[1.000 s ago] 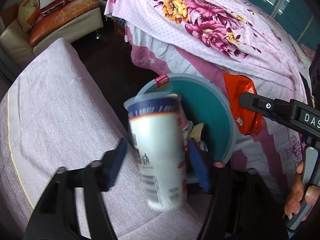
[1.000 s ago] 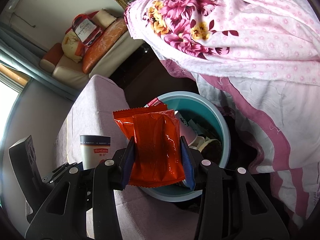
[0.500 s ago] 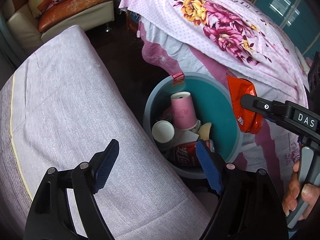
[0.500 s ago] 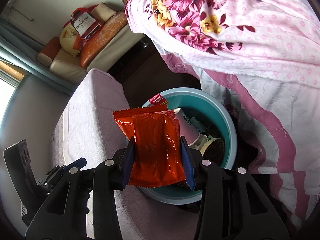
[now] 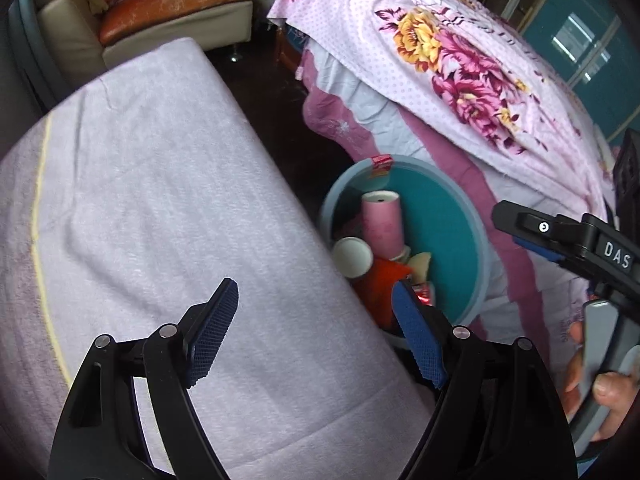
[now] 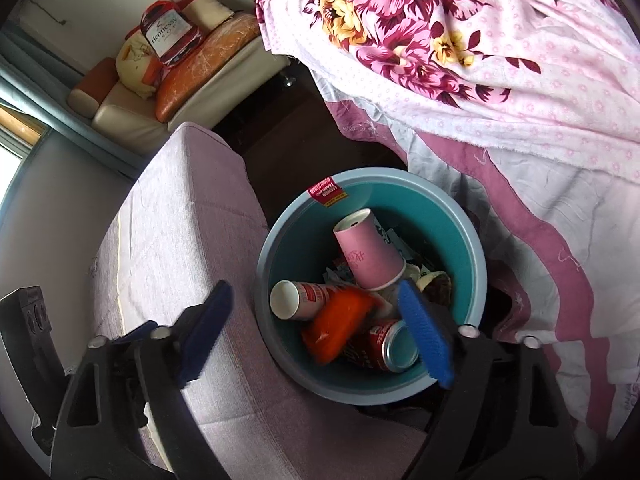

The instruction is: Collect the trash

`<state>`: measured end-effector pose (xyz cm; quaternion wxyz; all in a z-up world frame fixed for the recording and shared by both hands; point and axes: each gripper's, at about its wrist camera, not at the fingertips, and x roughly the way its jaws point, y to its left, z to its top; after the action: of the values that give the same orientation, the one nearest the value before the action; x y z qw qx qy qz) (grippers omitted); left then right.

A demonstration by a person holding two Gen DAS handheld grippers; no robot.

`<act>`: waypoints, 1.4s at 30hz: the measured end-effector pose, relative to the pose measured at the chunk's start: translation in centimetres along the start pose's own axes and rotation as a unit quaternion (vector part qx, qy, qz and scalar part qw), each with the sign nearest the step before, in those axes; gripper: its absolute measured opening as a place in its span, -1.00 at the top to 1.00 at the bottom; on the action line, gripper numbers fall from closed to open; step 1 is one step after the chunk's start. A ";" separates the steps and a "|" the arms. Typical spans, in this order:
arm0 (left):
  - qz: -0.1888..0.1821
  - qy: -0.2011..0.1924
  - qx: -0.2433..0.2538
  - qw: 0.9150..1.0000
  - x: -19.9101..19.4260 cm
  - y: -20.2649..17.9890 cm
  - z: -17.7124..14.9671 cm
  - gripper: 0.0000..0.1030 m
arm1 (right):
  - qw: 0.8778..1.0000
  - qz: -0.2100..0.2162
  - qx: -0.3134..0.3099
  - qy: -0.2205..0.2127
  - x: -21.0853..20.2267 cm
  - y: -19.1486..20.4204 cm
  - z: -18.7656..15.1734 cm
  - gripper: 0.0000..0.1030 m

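A teal trash bin (image 6: 464, 236) stands on the floor between a lilac-covered seat and the bed. In it lie an orange snack packet (image 6: 340, 326), a pink paper cup (image 6: 366, 254), a red-and-white cup (image 6: 298, 300) and a red can (image 6: 386, 346). My right gripper (image 6: 316, 330) is open and empty above the bin's near side. My left gripper (image 5: 316, 332) is open and empty over the seat's edge beside the bin (image 5: 468, 216). The packet (image 5: 380, 280) and pink cup (image 5: 380, 220) show there too. The right gripper's body (image 5: 568, 236) is at the right edge.
The lilac seat (image 5: 160, 200) fills the left. A bed with a floral pink cover (image 6: 460, 40) hangs over the right. A cream sofa with orange cushions (image 6: 200, 64) is at the back. Dark floor (image 6: 296, 132) lies between them.
My right gripper opened and the orange packet fell into the bin. The left gripper had let the white cup go into the bin and has drawn back over the seat.
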<state>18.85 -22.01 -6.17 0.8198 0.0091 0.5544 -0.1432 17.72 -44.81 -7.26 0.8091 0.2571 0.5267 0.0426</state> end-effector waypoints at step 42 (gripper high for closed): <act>0.028 -0.076 -0.058 0.995 -10.2 6.2 -7.6 -0.92 | 0.979 -0.075 -0.184 -0.055 -8.3 10.8 -8.6 -0.86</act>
<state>10.02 -12.48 -0.70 0.8622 -0.0337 0.4978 -0.0877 8.72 -35.06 1.91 0.8710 0.0657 0.4828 0.0634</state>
